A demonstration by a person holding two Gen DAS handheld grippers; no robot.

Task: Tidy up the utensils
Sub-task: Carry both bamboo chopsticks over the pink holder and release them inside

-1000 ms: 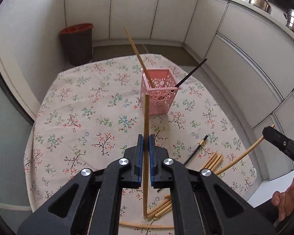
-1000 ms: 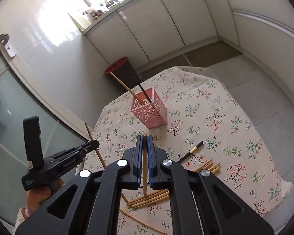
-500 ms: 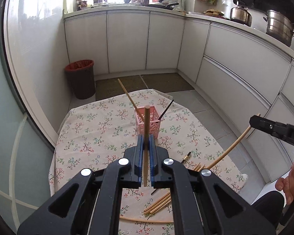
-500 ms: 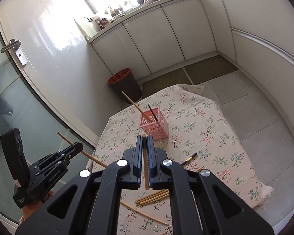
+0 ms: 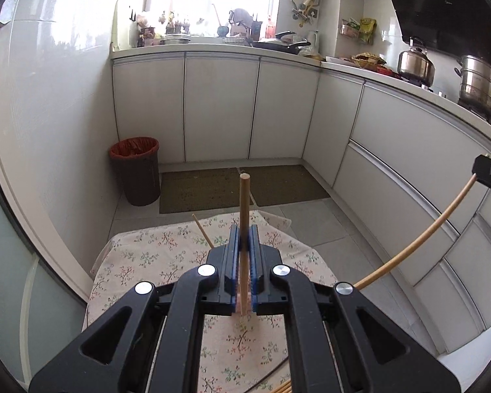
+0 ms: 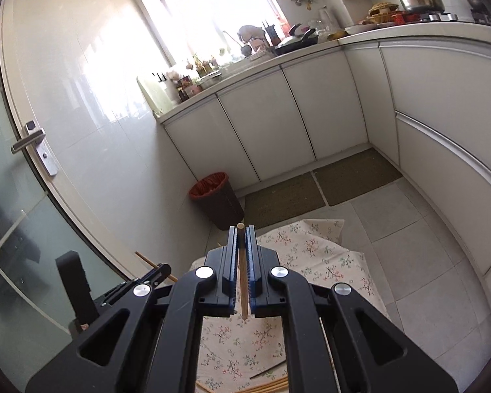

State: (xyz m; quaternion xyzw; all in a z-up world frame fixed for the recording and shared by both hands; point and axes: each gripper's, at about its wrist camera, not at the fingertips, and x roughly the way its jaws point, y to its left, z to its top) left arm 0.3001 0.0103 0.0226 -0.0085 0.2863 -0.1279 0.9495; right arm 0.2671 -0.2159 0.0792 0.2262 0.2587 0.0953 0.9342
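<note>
In the left wrist view, the left gripper (image 5: 244,229) is seen at lower centre with its jaws closed on a wooden chopstick (image 5: 244,203), which stands upright and rises above the blue pads. At the right edge of that view the right gripper (image 5: 490,177) is seen from outside, with a second chopstick (image 5: 419,235) reaching from it in a long curve down toward the lower centre. In the right wrist view, the same right gripper (image 6: 242,229) is seen from behind, its jaws pressed onto that chopstick (image 6: 243,281), of which only a short tip shows past the pads. The left gripper (image 6: 154,273) is seen there at lower left, with its chopstick (image 6: 147,261) sticking out to the upper left. The floral tablecloth (image 5: 154,258) lies under both grippers. A few loose chopsticks (image 6: 271,384) are shown at the bottom edge of the right wrist view. A thin stick (image 5: 202,234) pokes up beside the left jaw; whatever holds it is hidden. A brown waste bin (image 5: 135,170) stands on the floor at middle left.
</note>
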